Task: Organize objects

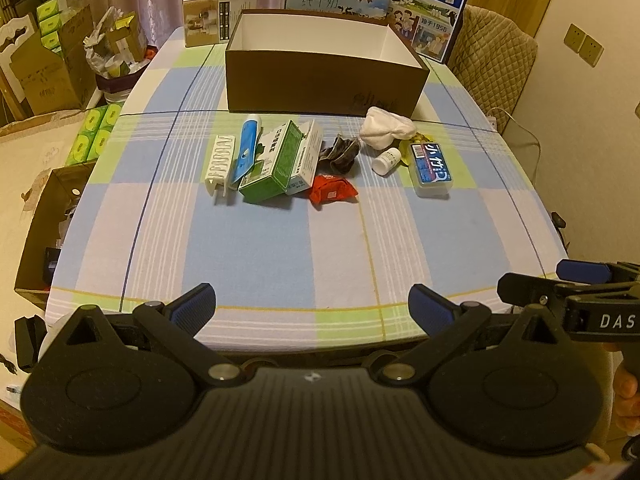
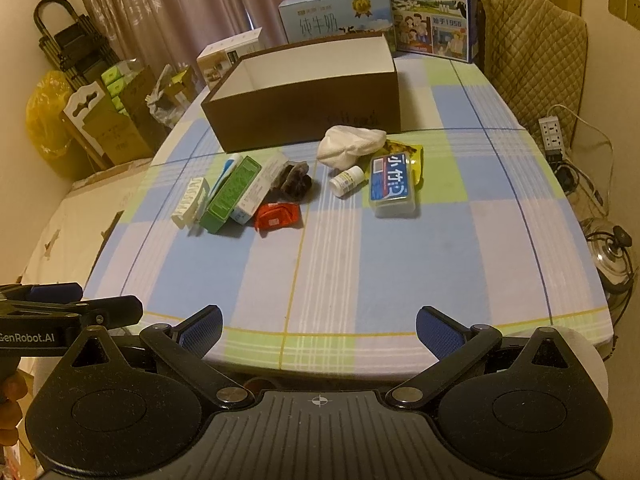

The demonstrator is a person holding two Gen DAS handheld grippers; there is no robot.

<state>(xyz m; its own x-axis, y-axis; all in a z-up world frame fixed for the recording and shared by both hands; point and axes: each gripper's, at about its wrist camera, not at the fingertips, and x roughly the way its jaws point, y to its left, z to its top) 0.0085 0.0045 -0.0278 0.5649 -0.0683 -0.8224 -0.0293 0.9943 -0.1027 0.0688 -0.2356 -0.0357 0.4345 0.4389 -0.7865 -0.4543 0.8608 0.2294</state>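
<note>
Clutter lies in a loose row on the desk [image 1: 248,248], just in front of the empty brown box [image 1: 326,76] at 12 o'clock. Left gripper [image 1: 312,310] and right gripper [image 2: 319,330] both hover at the near edge, fingers spread wide, holding nothing. I think the green carton [image 1: 276,162] leans on its neighbours, so pulling it carelessly may tip them. The small bottle [image 2: 347,180] could roll away.
</note>
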